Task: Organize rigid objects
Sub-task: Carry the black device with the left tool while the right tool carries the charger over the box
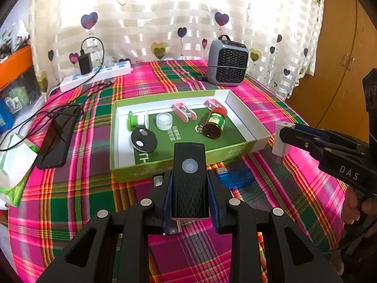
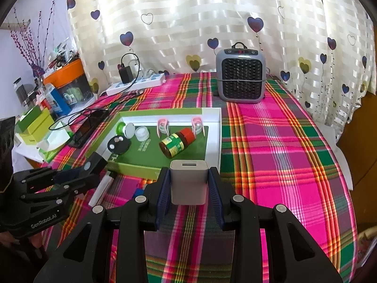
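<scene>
Each gripper carries one item toward the green tray (image 1: 122,165) mid-desk: left gripper (image 1: 189,188) clamps a black device (image 1: 189,181), right gripper (image 2: 189,186) a white charger block (image 2: 188,181).

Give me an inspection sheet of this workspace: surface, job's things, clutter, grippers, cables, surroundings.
Surface: table under a plaid cloth.
Job's things: green box holding a brown bottle on its side, two pink clips, a green spool, a clear jar and a black disc; blue USB stick on the cloth in front of the box.
Clutter: phone, tissue pack, small heater.
Grippers: left gripper shut on a black device; right gripper shut on a white charger.
Cables: black cable to the phone; power strip with a plugged adapter.
Surroundings: heart-print curtain, wooden cabinet.
</scene>
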Tool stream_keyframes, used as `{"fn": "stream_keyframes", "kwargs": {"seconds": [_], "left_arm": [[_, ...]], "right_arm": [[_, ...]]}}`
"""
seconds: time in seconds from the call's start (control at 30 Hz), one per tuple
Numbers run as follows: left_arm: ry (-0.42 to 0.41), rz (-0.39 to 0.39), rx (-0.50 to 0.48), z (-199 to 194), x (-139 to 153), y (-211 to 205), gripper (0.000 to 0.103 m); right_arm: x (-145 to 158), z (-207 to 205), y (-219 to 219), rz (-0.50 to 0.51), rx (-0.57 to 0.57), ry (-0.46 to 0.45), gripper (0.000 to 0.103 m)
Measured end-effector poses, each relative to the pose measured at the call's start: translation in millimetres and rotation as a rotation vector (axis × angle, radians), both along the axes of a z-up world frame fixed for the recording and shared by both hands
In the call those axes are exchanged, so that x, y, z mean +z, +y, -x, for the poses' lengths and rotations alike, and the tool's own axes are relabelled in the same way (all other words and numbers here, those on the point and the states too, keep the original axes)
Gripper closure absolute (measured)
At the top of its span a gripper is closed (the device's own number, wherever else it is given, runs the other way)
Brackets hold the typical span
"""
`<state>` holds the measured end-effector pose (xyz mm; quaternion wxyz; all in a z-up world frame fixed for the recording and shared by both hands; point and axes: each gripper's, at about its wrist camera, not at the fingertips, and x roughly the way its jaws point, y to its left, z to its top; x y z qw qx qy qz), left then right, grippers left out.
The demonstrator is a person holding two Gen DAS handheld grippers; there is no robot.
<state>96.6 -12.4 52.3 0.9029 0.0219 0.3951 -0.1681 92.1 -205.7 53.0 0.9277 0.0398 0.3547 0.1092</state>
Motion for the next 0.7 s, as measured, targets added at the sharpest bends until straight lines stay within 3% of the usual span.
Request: {"fn": "stream_keyframes", "kwargs": {"seconds": [0.7], "left_arm": [[0.013, 0.008, 0.017, -50.3, -1.7, -2.8, 0.077]], "right_arm": [[14.1, -68.7, 8.2, 0.005, 0.052, 0.013, 0.069]]}}
